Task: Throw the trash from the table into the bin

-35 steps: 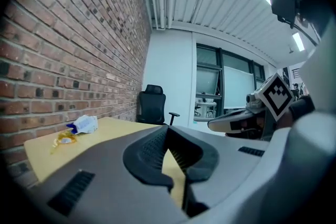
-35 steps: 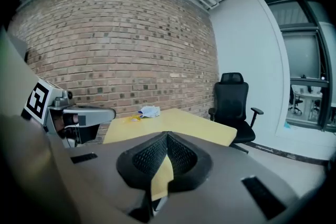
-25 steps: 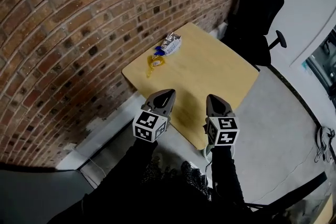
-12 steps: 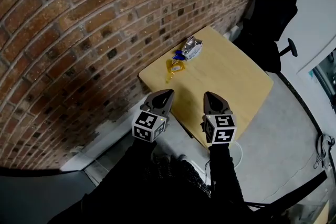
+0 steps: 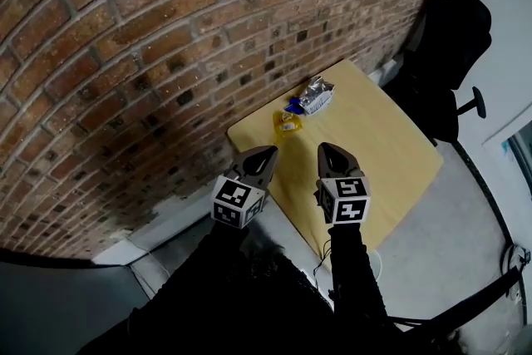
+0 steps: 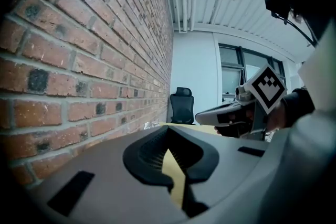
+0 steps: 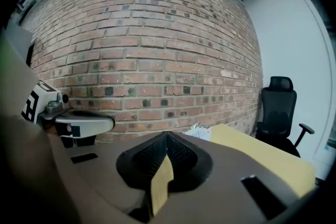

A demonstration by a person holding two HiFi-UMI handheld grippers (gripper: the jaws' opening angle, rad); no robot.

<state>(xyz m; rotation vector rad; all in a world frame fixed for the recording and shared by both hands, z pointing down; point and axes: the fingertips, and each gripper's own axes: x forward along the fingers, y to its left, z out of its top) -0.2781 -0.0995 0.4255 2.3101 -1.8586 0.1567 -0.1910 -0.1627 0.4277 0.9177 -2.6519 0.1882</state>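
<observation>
A: Layout?
B: Brick wall (image 5: 166, 54) runs down the whole left side. A light wooden table (image 5: 374, 154) is butted against it, with a black office chair (image 5: 453, 54) past the far end. No bin in any view.
A: Grippers?
B: Left gripper (image 5: 264, 154) and right gripper (image 5: 327, 149) are side by side at the near end of the table, pointing toward the trash. Jaws are together on both, nothing between them.
A: Trash where?
B: On the tabletop by the wall, well apart from both grippers. Crumpled silver packet (image 5: 317, 94) is furthest, a small blue scrap (image 5: 293, 106) sits just beside it, and a yellow wrapper (image 5: 288, 123) is nearest us.
A: Handling?
B: My guess is it's all film or foil: near weightless, soft, slippery. It'll crush, not break, and may skid on the wood instead of lifting. The silver packet looks easiest, so pinch a raised fold. The yellow one lies flatter, so go for an upturned edge. Blue scrap is too small to judge.
</observation>
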